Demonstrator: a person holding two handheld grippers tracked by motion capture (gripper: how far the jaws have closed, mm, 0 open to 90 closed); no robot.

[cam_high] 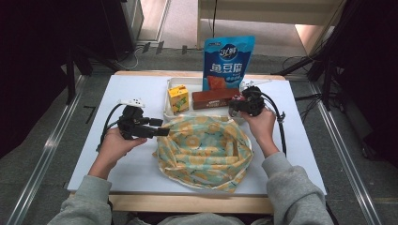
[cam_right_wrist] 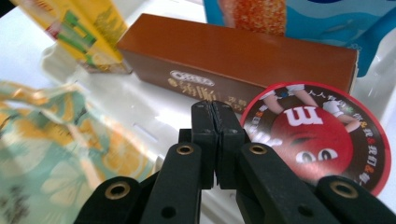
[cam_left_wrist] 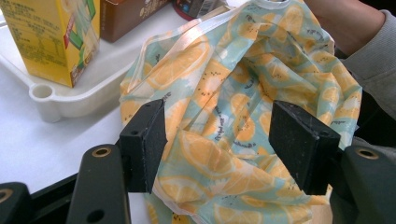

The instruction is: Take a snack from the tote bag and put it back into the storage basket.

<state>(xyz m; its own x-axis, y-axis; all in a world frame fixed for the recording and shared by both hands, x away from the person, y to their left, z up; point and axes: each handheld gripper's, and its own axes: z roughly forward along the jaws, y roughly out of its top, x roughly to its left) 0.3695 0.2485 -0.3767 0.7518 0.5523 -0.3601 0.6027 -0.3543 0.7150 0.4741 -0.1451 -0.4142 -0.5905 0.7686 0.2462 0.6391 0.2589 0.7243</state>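
Our left gripper (cam_left_wrist: 217, 140), at lower centre of its own view, has its jaws spread wide on either side of the rim of the orange-print cloth bag (cam_high: 204, 150), pads not pressing it. Our right gripper (cam_right_wrist: 215, 128) is clenched on nothing, just left of a round red candy tin (cam_right_wrist: 317, 137), below a brown box (cam_right_wrist: 233, 60) in the white tray (cam_high: 170, 108).
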